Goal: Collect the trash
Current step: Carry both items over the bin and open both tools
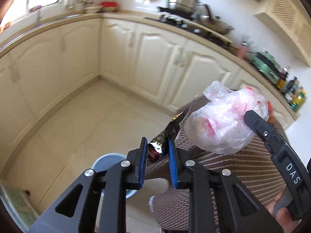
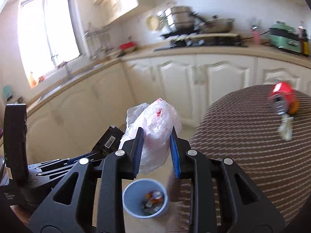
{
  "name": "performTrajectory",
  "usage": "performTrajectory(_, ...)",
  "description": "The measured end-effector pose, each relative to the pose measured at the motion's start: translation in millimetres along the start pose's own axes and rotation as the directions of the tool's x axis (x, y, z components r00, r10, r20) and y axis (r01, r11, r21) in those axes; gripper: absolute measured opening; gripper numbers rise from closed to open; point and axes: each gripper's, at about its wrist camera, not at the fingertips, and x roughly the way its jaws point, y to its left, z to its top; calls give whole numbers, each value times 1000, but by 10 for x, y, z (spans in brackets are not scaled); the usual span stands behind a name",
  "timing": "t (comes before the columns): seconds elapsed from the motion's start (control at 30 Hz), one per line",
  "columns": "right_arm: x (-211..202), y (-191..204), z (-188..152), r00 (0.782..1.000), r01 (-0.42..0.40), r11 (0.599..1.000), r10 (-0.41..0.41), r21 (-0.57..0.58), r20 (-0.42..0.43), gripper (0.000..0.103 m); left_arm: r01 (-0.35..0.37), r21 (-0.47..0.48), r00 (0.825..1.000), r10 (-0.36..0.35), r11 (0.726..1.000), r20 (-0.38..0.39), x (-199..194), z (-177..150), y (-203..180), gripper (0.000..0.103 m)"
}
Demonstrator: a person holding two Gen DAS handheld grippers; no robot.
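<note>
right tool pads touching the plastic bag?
Touching. Right wrist view: both blue pads of the right tool press into the crumpled plastic bag, which is squeezed between them.

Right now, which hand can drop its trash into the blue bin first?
Probably the right. The right gripper, clamped on the crumpled plastic bag, hangs almost directly above the open blue bin. The left gripper, pinching the dark wrapper, sits beside the bin, over the striped tablecloth's edge.
</note>
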Motion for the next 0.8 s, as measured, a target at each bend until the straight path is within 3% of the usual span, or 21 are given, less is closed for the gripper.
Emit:
performTrajectory(0.17,508,384,-227,994,-47,998,42,-49,-102,26,-65,-78,996,60,995,-66,206,-136,584,20)
performTrajectory(0.4,1116,697,-571,973,-81,993,60,-88,-222,26,-117,-145,979,90,983,-182,696,-254,1123,21)
performTrajectory(0.7,1610,668,-852,950,-63,994,33,-90,-310,26,-115,-170,960,66,979,-270,1200,-278,1260,26)
performTrajectory(0.8,1716,599,-902,944,-53,995,23,-82,-328,26,-122,-179,955,66,976,-290,1302,-305,1269,33)
